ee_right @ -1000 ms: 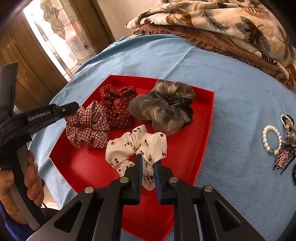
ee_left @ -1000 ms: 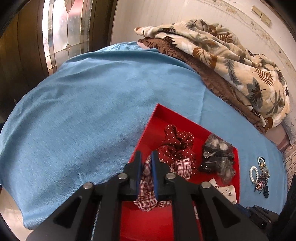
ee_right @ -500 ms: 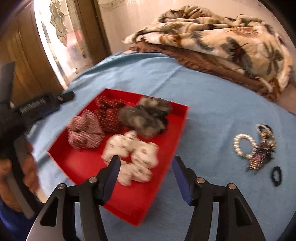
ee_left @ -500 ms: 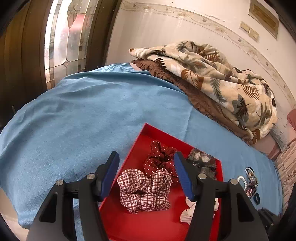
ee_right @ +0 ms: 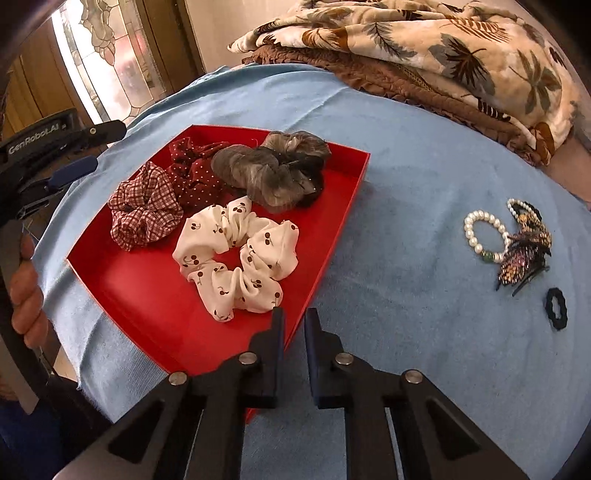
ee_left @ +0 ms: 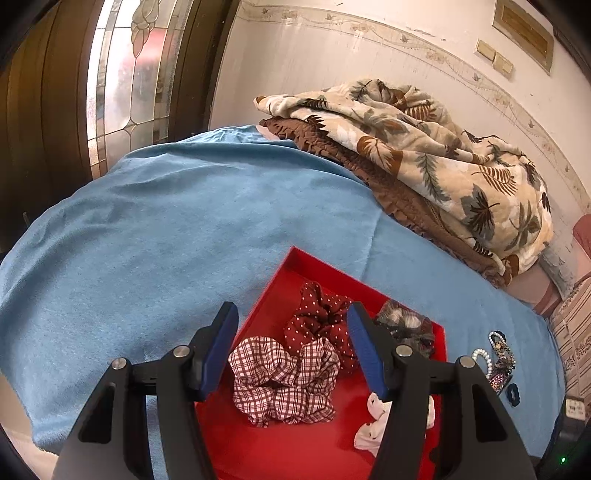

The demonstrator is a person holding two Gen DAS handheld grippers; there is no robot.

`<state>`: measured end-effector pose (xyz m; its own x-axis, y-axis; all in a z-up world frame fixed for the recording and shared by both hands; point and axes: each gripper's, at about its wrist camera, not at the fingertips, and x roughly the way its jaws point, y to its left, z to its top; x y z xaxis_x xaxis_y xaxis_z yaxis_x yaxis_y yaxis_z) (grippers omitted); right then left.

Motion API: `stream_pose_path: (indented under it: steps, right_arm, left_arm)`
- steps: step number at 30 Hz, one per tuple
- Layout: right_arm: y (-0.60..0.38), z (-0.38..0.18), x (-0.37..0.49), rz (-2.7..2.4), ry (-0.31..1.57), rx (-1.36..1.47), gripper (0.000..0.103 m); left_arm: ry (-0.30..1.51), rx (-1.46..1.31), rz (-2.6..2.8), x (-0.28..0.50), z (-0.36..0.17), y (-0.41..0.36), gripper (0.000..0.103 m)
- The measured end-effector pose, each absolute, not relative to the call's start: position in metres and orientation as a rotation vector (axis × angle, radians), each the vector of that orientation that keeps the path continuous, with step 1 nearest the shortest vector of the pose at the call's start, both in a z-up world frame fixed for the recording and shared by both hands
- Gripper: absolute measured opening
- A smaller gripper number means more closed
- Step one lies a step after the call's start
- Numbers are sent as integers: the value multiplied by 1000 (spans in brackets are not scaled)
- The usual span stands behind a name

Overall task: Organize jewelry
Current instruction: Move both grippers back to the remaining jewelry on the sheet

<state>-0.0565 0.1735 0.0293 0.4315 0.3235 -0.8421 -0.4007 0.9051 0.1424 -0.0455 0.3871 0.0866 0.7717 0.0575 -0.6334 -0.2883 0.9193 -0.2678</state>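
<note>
Domestic bedroom. A bed covered by a blue sheet [ee_left: 184, 229] carries a folded leaf-print blanket [ee_left: 436, 155] over a brown quilt [ee_left: 402, 201]. A leaded stained-glass panel [ee_left: 125, 74] sits in dark wood beside a papered wall with decorative border [ee_left: 369, 27]; the striped object at the right edge is possibly a cushion [ee_left: 574, 332].

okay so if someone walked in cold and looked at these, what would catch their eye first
Probably the bright red tray on the blue cloth, holding four scrunchies, the white cherry-print scrunchie nearest. Next, the pearl bracelet and beaded hair clip, lying on the cloth to the tray's right.
</note>
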Motion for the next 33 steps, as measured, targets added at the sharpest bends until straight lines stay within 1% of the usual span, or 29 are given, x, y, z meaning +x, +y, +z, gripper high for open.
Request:
stream_pose_path:
  steps: [4,5,6,7,8,9,12,16,19,24,28,33]
  right_arm:
    - [171,31,-65,471,1013,-79,15]
    - [168,32,-66,477,1006,-76,18]
    - [165,33,-68,476,1001,-71,26]
    - [157,35,-70,472,991,-61,31]
    - [147,37,-73,469,978,-47,42]
    - [135,40,-75,461,966,-37,46]
    - [100,44,-77,426,946,-28,46]
    - [32,48,-75,327,924,18,46]
    - [-17,45,-67,220,927,60,46]
    - [-83,37,-50,99,922,146,46]
    - [-107,32,-35,78,913,187,46]
    - [-122,17,-6,83,925,235,46]
  left_arm:
    - [658,-340,186,-45,89,380,60]
    - [654,-329,185,-45,90,374,60]
    - [648,-307,182,-47,92,367,60]
    - [644,-293,175,-48,94,361,60]
    - [640,-278,161,-49,96,353,60]
    - [637,-263,145,-51,98,344,60]
    - [643,-220,72,-55,106,311,60]
    - [654,-121,-46,-55,122,249,60]
    - [679,-79,-139,-46,123,205,60]
    - [767,-80,-223,-12,103,149,60]
    - [866,-112,-279,22,76,116,60]
    - [917,-142,-327,53,56,84,60]
